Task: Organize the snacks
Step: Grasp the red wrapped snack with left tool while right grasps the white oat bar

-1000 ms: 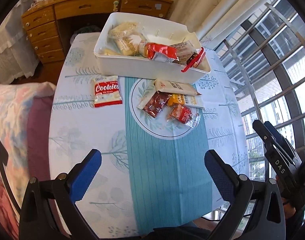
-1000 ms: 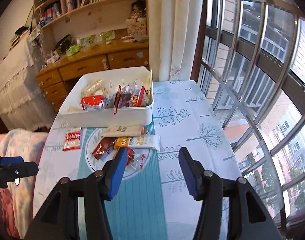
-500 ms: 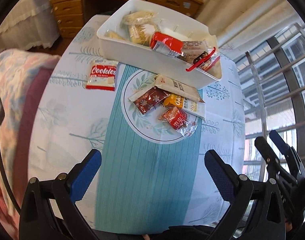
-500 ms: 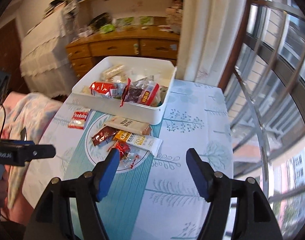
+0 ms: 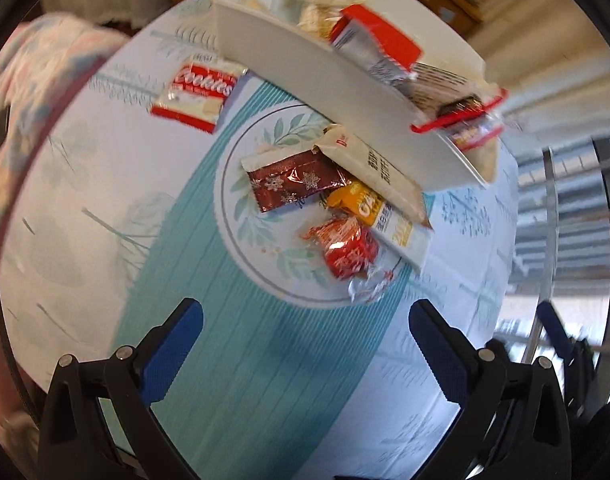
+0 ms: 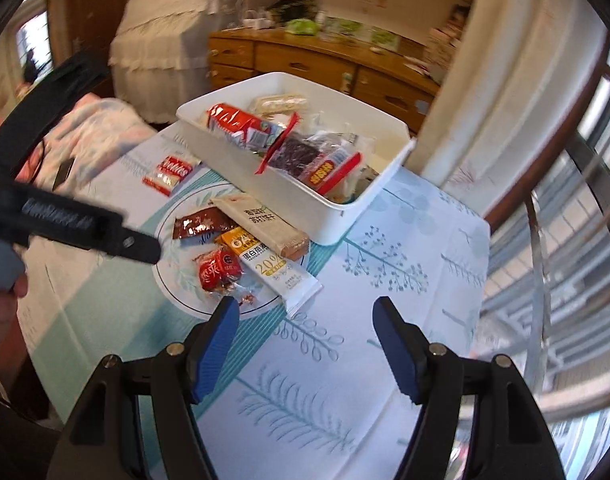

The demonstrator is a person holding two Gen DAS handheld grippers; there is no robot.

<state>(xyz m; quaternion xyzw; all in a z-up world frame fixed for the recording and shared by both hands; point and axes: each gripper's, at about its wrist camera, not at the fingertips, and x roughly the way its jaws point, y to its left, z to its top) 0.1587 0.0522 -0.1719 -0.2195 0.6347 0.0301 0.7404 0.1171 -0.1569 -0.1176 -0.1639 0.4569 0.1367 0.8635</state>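
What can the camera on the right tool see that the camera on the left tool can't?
Only the right wrist view shows the wooden dresser, the lace-covered furniture and the curtain.

Only the left wrist view shows the left tool's wide-open blue fingers from behind.

Both show the white bin of snacks, the Cookies packet, the dark red packet and the beige bar.

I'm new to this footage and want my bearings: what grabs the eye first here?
The white bin at the table's far side, heaped with snack packets. In front of it, loose wrappers lie on the tablecloth's printed circle, brightest the red candy, with a Cookies pack off to the left. Both open grippers, left gripper and right gripper, hold nothing.
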